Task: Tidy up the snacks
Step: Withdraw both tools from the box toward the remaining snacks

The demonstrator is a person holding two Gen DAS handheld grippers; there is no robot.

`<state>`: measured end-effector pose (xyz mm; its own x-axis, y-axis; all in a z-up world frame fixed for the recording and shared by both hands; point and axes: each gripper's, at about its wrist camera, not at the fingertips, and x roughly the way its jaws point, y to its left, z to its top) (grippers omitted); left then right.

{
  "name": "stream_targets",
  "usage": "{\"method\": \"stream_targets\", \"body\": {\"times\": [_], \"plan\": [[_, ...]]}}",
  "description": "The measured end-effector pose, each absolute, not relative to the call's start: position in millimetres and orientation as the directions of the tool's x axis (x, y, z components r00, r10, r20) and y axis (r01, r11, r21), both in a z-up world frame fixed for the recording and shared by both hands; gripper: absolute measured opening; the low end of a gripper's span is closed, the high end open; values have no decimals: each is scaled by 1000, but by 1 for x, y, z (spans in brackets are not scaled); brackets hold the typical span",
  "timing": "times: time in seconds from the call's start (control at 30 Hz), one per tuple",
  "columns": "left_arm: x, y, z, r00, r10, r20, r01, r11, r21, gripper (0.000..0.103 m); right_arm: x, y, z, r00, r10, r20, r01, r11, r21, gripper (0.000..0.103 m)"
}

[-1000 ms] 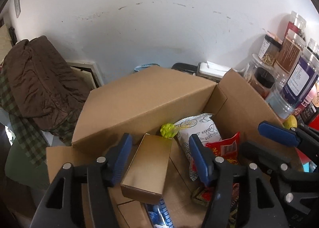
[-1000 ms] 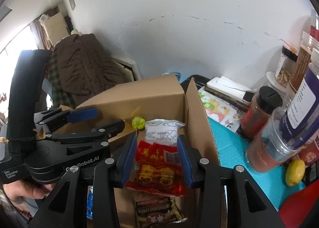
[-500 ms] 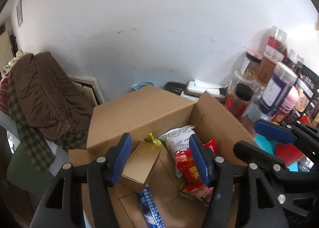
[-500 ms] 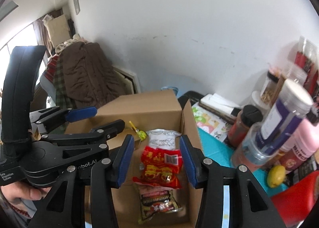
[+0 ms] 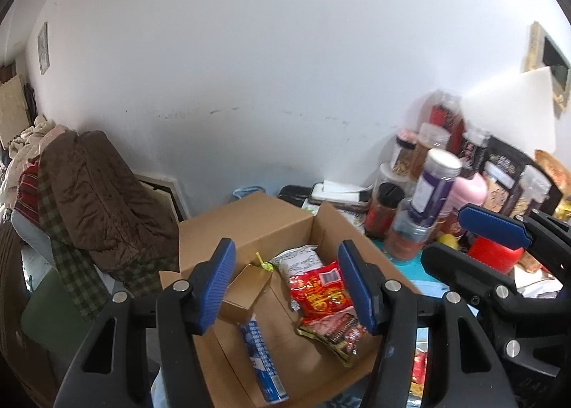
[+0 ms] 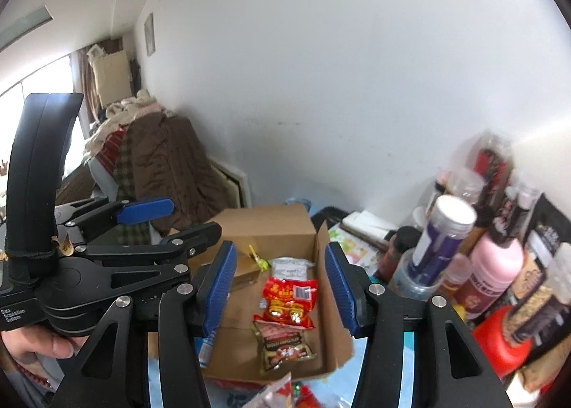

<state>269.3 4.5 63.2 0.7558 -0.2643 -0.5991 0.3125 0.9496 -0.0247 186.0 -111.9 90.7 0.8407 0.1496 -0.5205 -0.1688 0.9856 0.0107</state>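
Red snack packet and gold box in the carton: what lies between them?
Bare cardboard floor between the red snack packet and gold box; seen in the left wrist view.

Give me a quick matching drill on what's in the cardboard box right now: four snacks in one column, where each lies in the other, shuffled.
Things:
1. gold box
2. red packet
3. white packet
4. dark packet

Places:
A. against the back wall of the cardboard box, behind the red one
B. nearest the open front, partly under the red one
C. left side, tilted
D. middle, lying over two other packets

Pairs: 1-C, 2-D, 3-A, 4-B
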Motion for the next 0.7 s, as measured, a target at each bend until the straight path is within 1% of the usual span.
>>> {"method": "stream_targets", "body": {"times": [0.13,0.2,0.27,0.47,0.5,0.53,0.57,0.63,0.7], "plan": [[247,8,76,749,-309,-585,337,939,-65,59,159,-110,105,860,142,-491,-162,987,2,51],[233,10,82,762,-307,-570,334,941,-60,59,148,-109,109,867,140,-479,-161,987,-3,52],[222,12,85,768,-311,-560,338,939,-59,60,135,-106,112,875,136,-464,-158,987,-8,56],[189,17,88,775,-332,-538,361,931,-55,60,95,-103,114,892,117,-436,-136,991,-15,56],[182,18,87,775,-338,-535,367,929,-54,68,90,-103,114,894,115,-434,-134,991,-12,56],[178,18,87,777,-339,-531,370,928,-53,77,84,-102,112,894,114,-432,-131,991,-9,56],[173,19,86,782,-340,-521,371,927,-49,81,78,-102,110,895,111,-432,-126,992,-7,56],[161,19,85,796,-338,-502,370,928,-36,82,70,-101,107,896,106,-431,-121,993,-7,56],[152,20,83,794,-344,-501,380,925,-34,82,63,-102,103,895,99,-434,-113,994,-6,56]]}}
